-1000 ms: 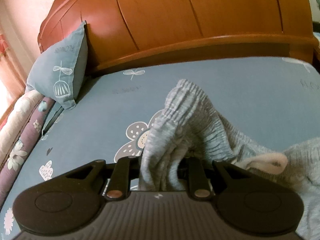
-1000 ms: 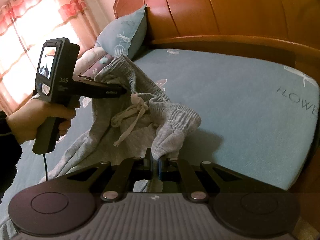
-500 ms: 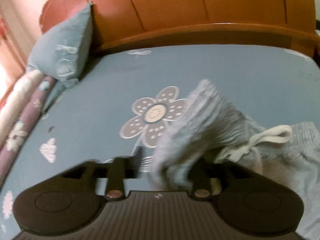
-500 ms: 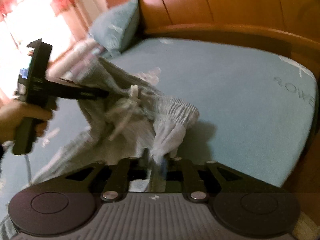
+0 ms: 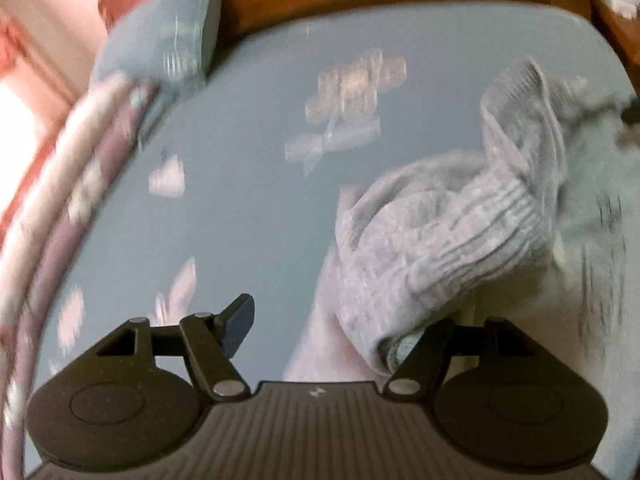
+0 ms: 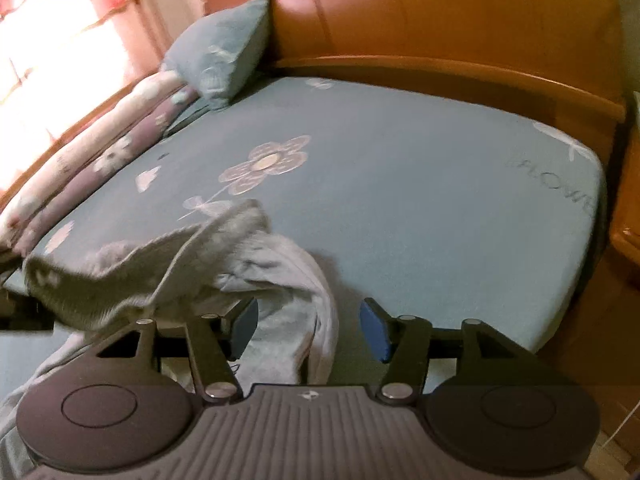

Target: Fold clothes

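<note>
Grey sweatpants (image 5: 448, 248) with a ribbed elastic waistband lie bunched on the blue bed sheet (image 5: 248, 208). My left gripper (image 5: 340, 328) is open; the waistband drapes over its right finger, and its left finger (image 5: 240, 320) is bare. In the right wrist view the pants (image 6: 248, 272) lie in a loose heap in front of my right gripper (image 6: 308, 328), which is open with blue pads apart and the cloth lying between them. The left wrist view is motion-blurred.
A wooden headboard (image 6: 440, 20) runs along the far side. A blue pillow (image 6: 224, 52) and a rolled floral quilt (image 6: 92, 152) lie along the left edge. A wooden nightstand (image 6: 628, 216) stands at the right of the bed.
Both grippers held the waistband up and have opened. The pants dropped onto the sheet. Both grippers moved down and back toward the near side of the bed.
</note>
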The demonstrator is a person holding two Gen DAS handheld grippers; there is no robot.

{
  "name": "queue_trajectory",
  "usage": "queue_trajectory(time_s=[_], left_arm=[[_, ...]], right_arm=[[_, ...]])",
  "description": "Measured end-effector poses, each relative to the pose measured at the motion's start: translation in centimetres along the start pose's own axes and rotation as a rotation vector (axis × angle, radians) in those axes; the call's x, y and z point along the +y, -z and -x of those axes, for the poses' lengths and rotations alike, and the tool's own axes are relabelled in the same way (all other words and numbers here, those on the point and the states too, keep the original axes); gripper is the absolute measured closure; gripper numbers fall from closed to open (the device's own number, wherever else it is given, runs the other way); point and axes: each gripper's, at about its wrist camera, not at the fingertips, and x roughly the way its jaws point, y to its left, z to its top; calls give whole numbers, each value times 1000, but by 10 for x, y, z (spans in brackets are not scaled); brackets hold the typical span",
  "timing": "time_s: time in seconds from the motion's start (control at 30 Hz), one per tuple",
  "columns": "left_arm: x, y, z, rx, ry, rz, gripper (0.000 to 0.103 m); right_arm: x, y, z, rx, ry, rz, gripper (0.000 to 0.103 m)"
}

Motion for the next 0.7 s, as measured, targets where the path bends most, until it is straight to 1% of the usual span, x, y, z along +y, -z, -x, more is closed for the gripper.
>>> queue_trajectory(time_s=[0.1, 0.17, 0.2, 0.27, 0.3, 0.4, 0.43, 0.53, 0.6, 0.63, 0.7], left_arm=[[6, 30, 4, 33, 8, 48, 32], [9, 42, 10, 14, 15, 88, 32], [11, 45, 14, -13, 20, 103, 32], [13, 43, 19, -47, 21, 114, 32], [14, 37, 21, -64, 20, 115, 32], [16, 16, 21, -126, 16, 93, 32], [17, 5, 19, -148, 11, 90, 32], [19, -33, 6, -223, 10, 95, 32], [18, -57, -6, -274, -1, 103, 27], [17, -68, -13, -296, -10, 107, 26], [13, -84, -26, -309, -20, 129, 26]], right_arm=[[17, 4, 6, 14, -43, 37, 39], [28, 6, 10, 18, -63, 70, 38], [33, 7, 13, 19, -68, 88, 38], [42, 9, 15, 20, -79, 119, 36], [45, 9, 15, 22, -86, 132, 35], [45, 10, 15, 23, -86, 154, 34], [45, 10, 15, 24, -82, 159, 34], [40, 12, 12, 33, -64, 154, 34], [34, 11, 8, 40, -49, 143, 34], [31, 11, 6, 43, -41, 137, 34], [24, 10, 2, 47, -25, 124, 34]])
